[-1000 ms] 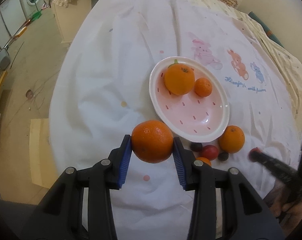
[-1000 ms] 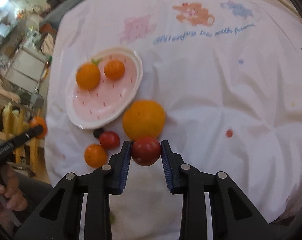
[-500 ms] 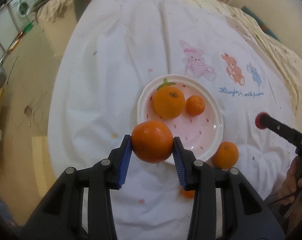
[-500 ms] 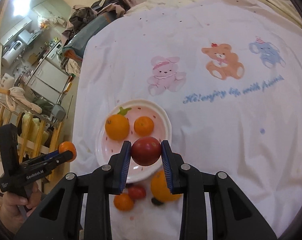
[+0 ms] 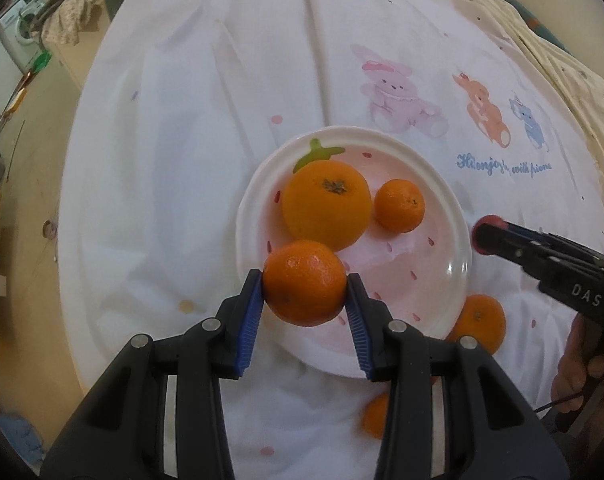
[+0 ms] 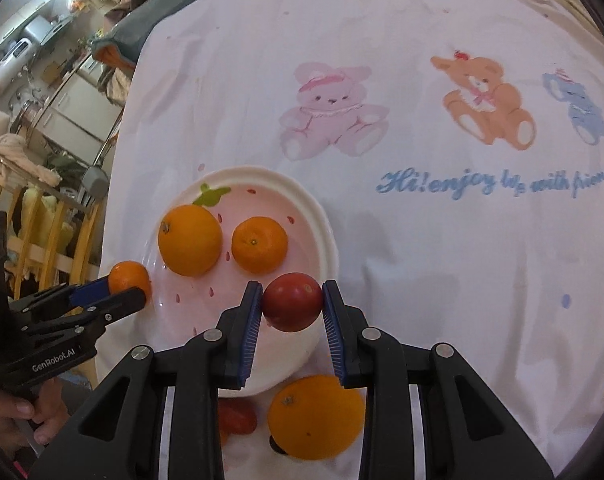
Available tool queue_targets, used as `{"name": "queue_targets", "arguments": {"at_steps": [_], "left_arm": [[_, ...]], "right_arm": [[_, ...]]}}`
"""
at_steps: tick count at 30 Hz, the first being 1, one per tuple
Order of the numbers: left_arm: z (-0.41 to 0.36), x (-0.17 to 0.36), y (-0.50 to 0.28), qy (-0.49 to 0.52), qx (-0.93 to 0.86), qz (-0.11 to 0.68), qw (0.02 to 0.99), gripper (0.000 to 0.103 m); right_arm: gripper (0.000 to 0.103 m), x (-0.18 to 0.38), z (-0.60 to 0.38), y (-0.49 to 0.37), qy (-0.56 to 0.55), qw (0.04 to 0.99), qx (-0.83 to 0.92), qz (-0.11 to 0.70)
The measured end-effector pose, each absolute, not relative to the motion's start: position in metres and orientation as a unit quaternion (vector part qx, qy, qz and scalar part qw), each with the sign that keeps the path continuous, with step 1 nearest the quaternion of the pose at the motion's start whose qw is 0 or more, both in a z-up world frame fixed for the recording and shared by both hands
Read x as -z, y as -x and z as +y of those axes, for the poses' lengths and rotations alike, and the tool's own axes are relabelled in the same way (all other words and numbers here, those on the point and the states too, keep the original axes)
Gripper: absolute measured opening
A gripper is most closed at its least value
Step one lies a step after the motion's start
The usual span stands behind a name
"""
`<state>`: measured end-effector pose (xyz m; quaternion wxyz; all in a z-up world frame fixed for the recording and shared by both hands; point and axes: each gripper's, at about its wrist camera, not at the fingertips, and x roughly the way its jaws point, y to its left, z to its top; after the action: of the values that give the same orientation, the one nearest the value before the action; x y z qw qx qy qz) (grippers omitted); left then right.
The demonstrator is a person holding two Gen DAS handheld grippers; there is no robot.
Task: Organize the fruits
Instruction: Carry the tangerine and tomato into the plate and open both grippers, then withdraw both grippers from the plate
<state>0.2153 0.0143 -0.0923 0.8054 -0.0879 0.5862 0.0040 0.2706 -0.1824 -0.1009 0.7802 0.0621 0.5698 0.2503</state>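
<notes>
White cloth printed with cartoon bears [image 6: 441,208] over the bed, cluttered room off to the left. Left gripper [image 5: 305,294]: jaws clenched on a round orange mandarin [image 5: 304,282], held over the near-left rim of a white-rimmed pink strawberry-pattern plate [image 5: 433,280]. On that plate, a large orange [image 5: 326,205] beside a small tangerine [image 5: 399,205]. Right gripper [image 6: 292,302]: jaws grasping a round red tomato [image 6: 292,301] above the plate's near-right edge. Below it on the cloth, another big orange [image 6: 315,416] and a small red fruit [image 6: 236,416], partly hidden.
</notes>
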Motion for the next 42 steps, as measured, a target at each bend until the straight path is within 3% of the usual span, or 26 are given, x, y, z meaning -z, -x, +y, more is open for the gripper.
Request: {"name": "queue_targets", "arguments": {"at_steps": [7,26,28,31,33,34,36,37,38,42], "left_arm": [[0.017,0.1,-0.22,0.102,-0.001,0.592,0.799,0.037],[0.014,0.115,-0.222,0.096,0.003,0.61,0.787,0.039],[0.011,0.114,-0.22,0.085,0.003,0.611,0.787,0.039],[0.008,0.115,-0.218,0.076,0.004,0.612,0.787,0.039],[0.008,0.116,-0.217,0.085,0.009,0.615,0.784,0.04],[0.008,0.117,-0.218,0.089,0.011,0.617,0.782,0.041],[0.008,0.114,-0.217,0.096,0.02,0.611,0.786,0.06],[0.008,0.11,-0.216,0.097,0.019,0.602,0.793,0.078],[0.007,0.106,-0.215,0.095,0.014,0.593,0.799,0.087],[0.008,0.098,-0.216,0.095,0.015,0.578,0.81,0.087]], "right_arm": [[0.032,0.123,-0.169,-0.271,-0.05,0.766,-0.252,0.589],[0.033,0.122,-0.173,-0.274,-0.06,0.771,-0.246,0.584],[0.037,0.12,-0.174,-0.275,-0.063,0.771,-0.246,0.584],[0.061,0.116,-0.177,-0.276,-0.072,0.777,-0.242,0.577],[0.065,0.112,-0.178,-0.276,-0.069,0.783,-0.241,0.57],[0.065,0.11,-0.179,-0.276,-0.068,0.784,-0.243,0.568],[0.066,0.106,-0.18,-0.277,-0.07,0.786,-0.243,0.563],[0.066,0.105,-0.18,-0.278,-0.071,0.788,-0.242,0.562],[0.066,0.104,-0.182,-0.278,-0.073,0.789,-0.241,0.561],[0.066,0.098,-0.189,-0.279,-0.083,0.793,-0.235,0.556]]}}
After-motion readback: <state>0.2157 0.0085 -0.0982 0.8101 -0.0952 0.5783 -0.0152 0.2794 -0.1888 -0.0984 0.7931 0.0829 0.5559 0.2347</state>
